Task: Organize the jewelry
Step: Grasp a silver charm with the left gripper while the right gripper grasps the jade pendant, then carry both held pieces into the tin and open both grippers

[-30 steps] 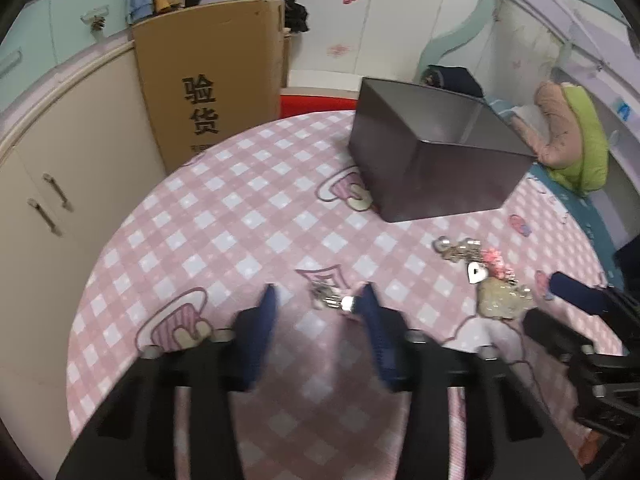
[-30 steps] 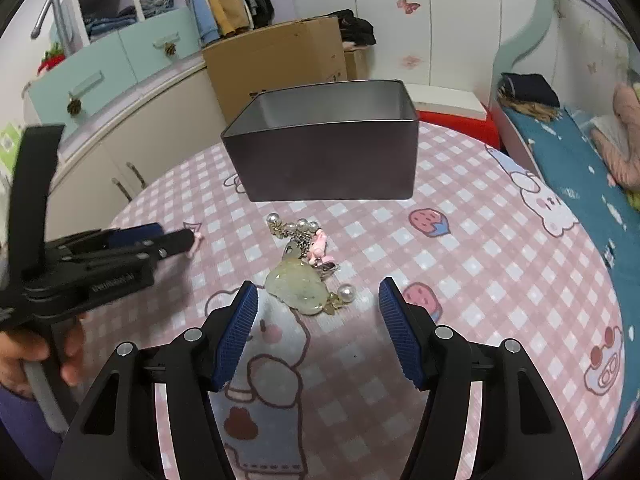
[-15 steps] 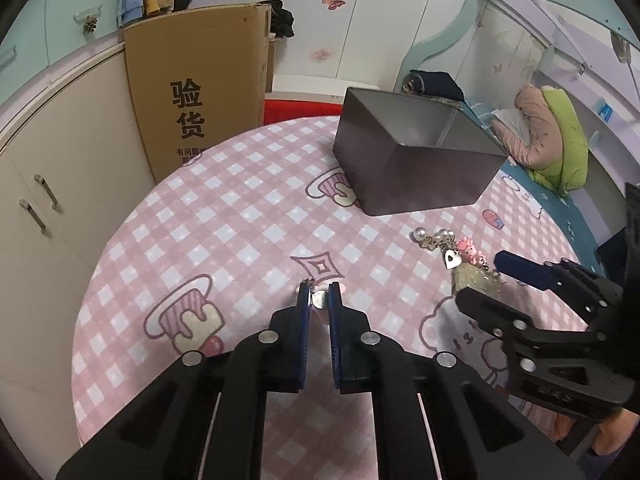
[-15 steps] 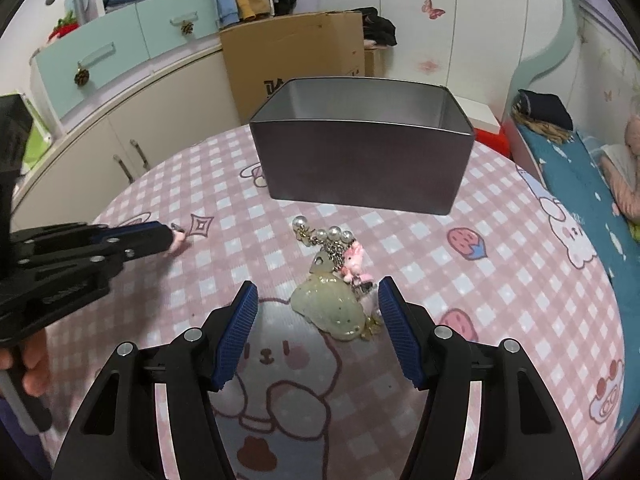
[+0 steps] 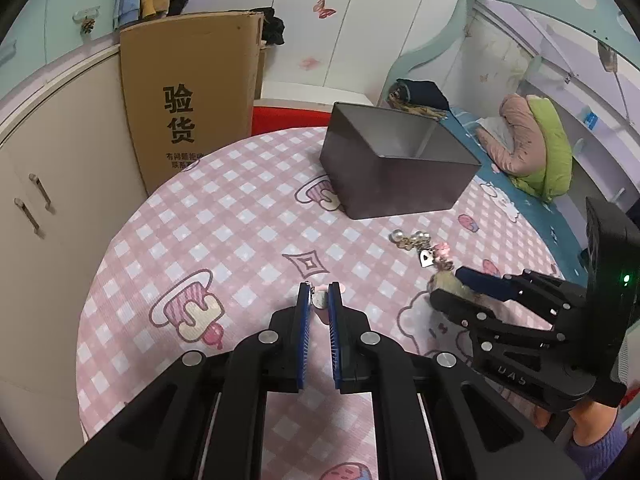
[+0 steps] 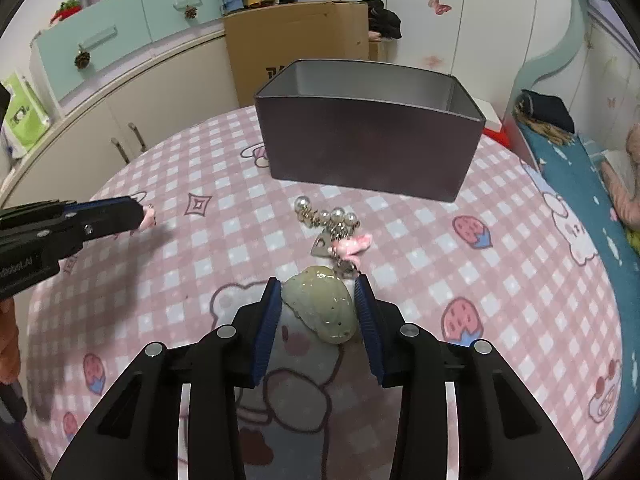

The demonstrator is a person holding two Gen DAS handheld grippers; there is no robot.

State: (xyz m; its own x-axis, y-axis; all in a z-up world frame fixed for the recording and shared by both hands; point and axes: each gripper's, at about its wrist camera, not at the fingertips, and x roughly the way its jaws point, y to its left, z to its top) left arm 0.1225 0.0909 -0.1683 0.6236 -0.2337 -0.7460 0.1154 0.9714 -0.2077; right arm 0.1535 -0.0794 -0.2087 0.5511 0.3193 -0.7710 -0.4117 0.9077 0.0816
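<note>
Left wrist view
Your left gripper (image 5: pixel 319 297): pressed together on a small silver charm (image 5: pixel 319 299), which sits pinched at the tips of the blue pads, nearer you than the tin box.
Tin box (image 5: pixel 394 176): open-topped, dark-sided, standing on the pink checked tablecloth (image 5: pixel 224 224).
Bead chain (image 5: pixel 416 242): lying on the cloth just in front of the tin box, on your right.
Your right gripper (image 5: pixel 450 286): reaching in from the right, its tips at the near end of the bead chain, around a pale lump.
Cardboard box (image 5: pixel 192 92): upright behind the table, left of the tin box.

Right wrist view
Your right gripper (image 6: pixel 318 294): its jaws have just been closing, and the pale green shell pendant (image 6: pixel 322 308) lies between the blue pads; the left pad touches it, but you cannot tell whether the right pad does.
Bead chain (image 6: pixel 332 226): runs from the shell pendant up towards the tin box (image 6: pixel 368 144), with pearls and a pink charm along it.
Your left gripper (image 6: pixel 140 216): coming in from the left of the tin box, closed, something small and pinkish at its tip.
</note>
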